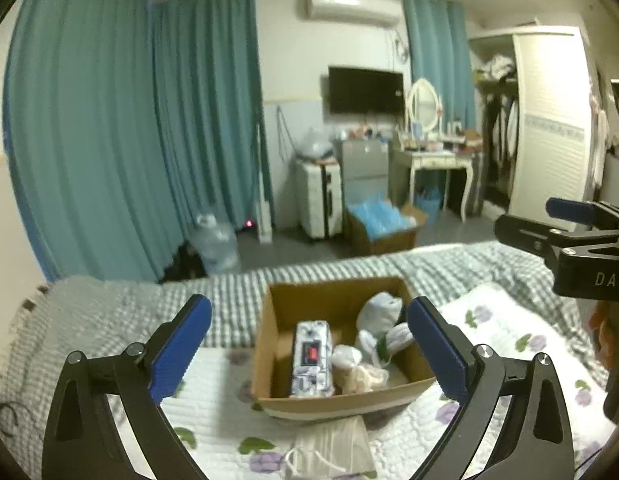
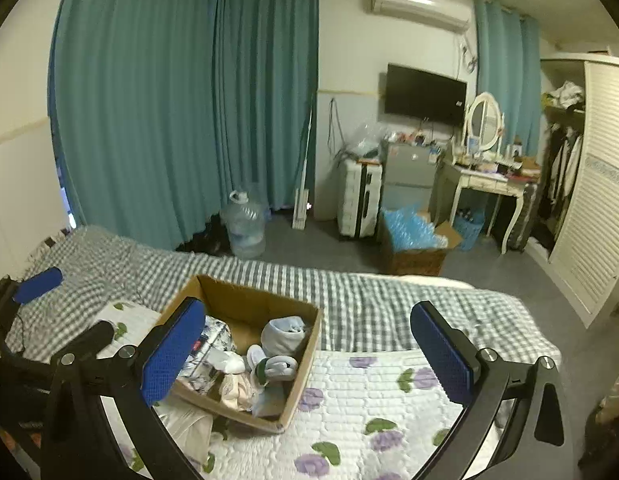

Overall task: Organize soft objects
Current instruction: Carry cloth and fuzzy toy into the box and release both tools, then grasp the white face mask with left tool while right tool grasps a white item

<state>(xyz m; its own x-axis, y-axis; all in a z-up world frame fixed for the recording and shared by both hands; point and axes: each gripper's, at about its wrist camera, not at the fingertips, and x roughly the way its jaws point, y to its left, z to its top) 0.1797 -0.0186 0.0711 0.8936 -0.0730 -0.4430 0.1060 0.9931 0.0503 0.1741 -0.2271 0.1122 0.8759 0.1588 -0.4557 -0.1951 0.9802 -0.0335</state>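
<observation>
A brown cardboard box (image 1: 269, 344) (image 2: 305, 364) stands on the bed's floral quilt. Inside lie a blue-and-white patterned tissue pack (image 1: 312, 358) (image 2: 215, 336), rolled pale socks (image 1: 379, 312) (image 2: 283, 334) and a beige cloth bundle (image 1: 359, 376) (image 2: 239, 392). A grey drawstring pouch (image 1: 335, 450) rests on the quilt in front of the box. My left gripper (image 1: 309, 344) hovers wide open above the box, nothing between its blue pads. My right gripper (image 2: 307, 354) is also wide open and empty, off to the box's right. The right gripper shows at the left wrist view's right edge (image 1: 569, 232).
The white floral quilt (image 2: 349, 408) lies over a grey checked bedspread (image 2: 349, 292). Beyond the bed stand teal curtains (image 1: 109, 128), a water jug (image 2: 245, 224), a white suitcase (image 2: 359, 200), a carton of blue items (image 2: 413, 240), a dressing table (image 2: 485, 180) and a wardrobe (image 2: 589, 184).
</observation>
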